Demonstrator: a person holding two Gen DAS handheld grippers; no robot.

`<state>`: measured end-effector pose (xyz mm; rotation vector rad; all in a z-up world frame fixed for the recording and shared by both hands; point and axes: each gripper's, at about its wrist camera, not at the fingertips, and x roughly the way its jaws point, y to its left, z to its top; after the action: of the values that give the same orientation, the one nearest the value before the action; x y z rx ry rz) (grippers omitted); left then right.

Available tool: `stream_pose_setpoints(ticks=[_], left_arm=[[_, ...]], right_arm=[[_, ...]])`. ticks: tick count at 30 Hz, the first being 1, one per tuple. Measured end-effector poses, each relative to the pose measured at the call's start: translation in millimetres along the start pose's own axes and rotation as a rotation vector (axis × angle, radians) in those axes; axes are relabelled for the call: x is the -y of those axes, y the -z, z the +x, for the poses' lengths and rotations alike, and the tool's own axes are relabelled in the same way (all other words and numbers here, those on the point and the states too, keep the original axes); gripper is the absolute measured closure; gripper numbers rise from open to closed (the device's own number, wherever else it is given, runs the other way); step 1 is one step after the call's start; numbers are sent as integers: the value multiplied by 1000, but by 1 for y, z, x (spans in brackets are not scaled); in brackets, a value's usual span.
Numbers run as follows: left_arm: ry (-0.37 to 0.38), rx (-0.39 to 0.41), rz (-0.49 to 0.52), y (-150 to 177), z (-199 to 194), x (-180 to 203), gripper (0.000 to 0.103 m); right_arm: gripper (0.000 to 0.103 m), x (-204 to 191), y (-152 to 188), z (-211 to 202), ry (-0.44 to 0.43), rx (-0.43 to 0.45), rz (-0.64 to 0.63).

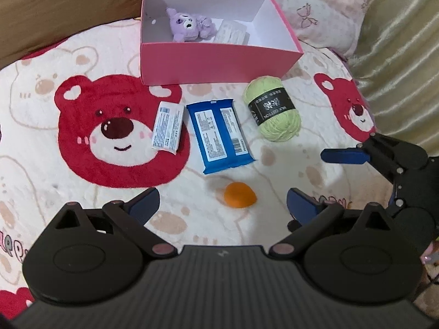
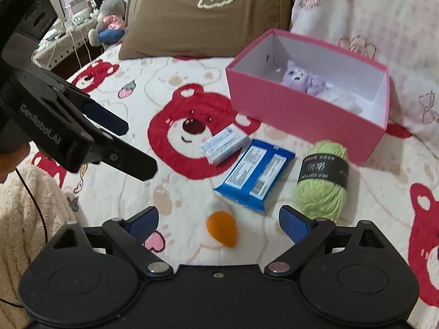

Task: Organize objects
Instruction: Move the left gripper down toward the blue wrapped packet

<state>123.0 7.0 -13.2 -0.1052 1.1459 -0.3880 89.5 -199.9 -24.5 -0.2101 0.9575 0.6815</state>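
An open pink box (image 1: 219, 63) (image 2: 301, 115) stands at the back of the bear-print blanket, holding a purple plush (image 1: 189, 24) (image 2: 301, 79) and a white packet (image 1: 230, 33). In front of it lie a small white carton (image 1: 168, 127) (image 2: 223, 145), a blue wipes pack (image 1: 219, 134) (image 2: 255, 175) and a green yarn ball (image 1: 274, 109) (image 2: 321, 181). An orange teardrop sponge (image 1: 240, 198) (image 2: 222, 231) lies nearest. My left gripper (image 1: 223, 204) (image 2: 140, 148) is open and holds nothing. My right gripper (image 2: 219, 220) is open above the sponge; one of its blue fingers (image 1: 343, 155) shows in the left wrist view.
A brown pillow (image 1: 68, 8) (image 2: 205, 13) and pink floral bedding (image 2: 370, 13) back the box. Shiny gold fabric (image 1: 397, 54) borders the right side. A cream fluffy sleeve (image 2: 24, 219) is at the lower left, and a side table with soft toys (image 2: 107, 13) stands beyond the bed.
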Motion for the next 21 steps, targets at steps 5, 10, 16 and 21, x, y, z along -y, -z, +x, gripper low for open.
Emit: stream_pose_setpoints(ticks=[5, 10, 16, 21], left_arm=[[22, 49, -27, -3, 16, -5, 9], [16, 87, -51, -9, 32, -9, 18], [44, 116, -92, -14, 56, -16, 27], [43, 117, -101, -17, 76, -21, 33]], right_arm=[[7, 5, -6, 20, -31, -40, 15], [8, 9, -18, 44, -36, -73, -13], [17, 20, -26, 70, -48, -108, -37], [17, 35, -26, 90, -49, -93, 56]])
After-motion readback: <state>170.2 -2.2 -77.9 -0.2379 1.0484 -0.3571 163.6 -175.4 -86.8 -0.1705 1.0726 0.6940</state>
